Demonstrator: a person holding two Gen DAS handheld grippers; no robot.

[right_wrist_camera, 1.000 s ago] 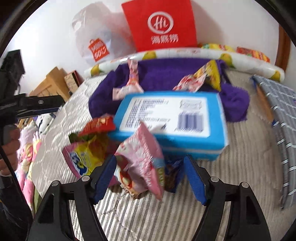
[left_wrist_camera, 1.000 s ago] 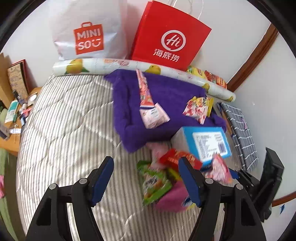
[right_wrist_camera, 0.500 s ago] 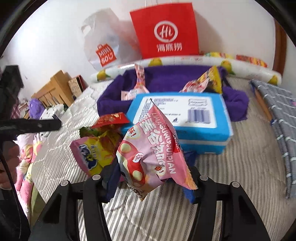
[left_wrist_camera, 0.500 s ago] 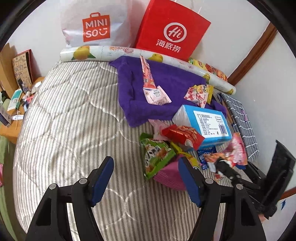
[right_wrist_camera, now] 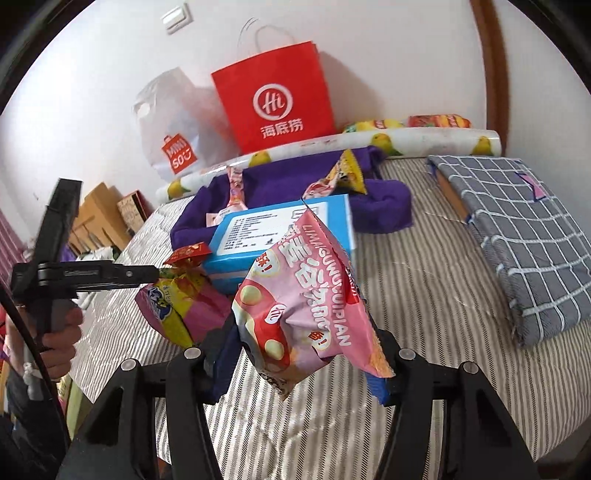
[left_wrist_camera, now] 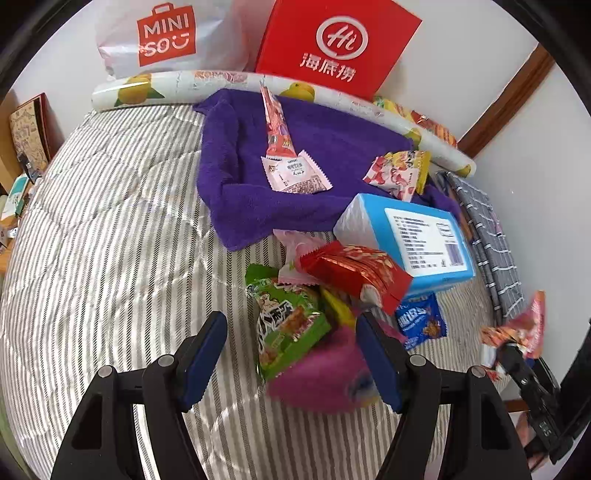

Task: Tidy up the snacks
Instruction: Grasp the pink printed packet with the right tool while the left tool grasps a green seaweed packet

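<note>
My right gripper (right_wrist_camera: 301,354) is shut on a pink snack bag (right_wrist_camera: 299,306) and holds it lifted above the striped bed (right_wrist_camera: 424,295); the bag also shows at the right edge of the left wrist view (left_wrist_camera: 517,332). My left gripper (left_wrist_camera: 291,350) is open and empty above a green snack bag (left_wrist_camera: 284,325) and a magenta bag (left_wrist_camera: 325,373). A red packet (left_wrist_camera: 354,269) leans on a blue box (left_wrist_camera: 417,240). A small blue packet (left_wrist_camera: 419,321) lies below the box. Several snacks lie on a purple towel (left_wrist_camera: 243,147).
A red paper bag (left_wrist_camera: 336,48) and a white Miniso bag (left_wrist_camera: 166,33) stand against the wall behind a rolled lemon-print mat (left_wrist_camera: 207,83). A grey checked cloth (right_wrist_camera: 524,236) lies at the bed's right. Wooden furniture (right_wrist_camera: 96,218) stands beyond the left edge.
My right gripper closed on the pink snack bag and lifted it off the pile, back and up. My left gripper moved nearer the green bag, still open.
</note>
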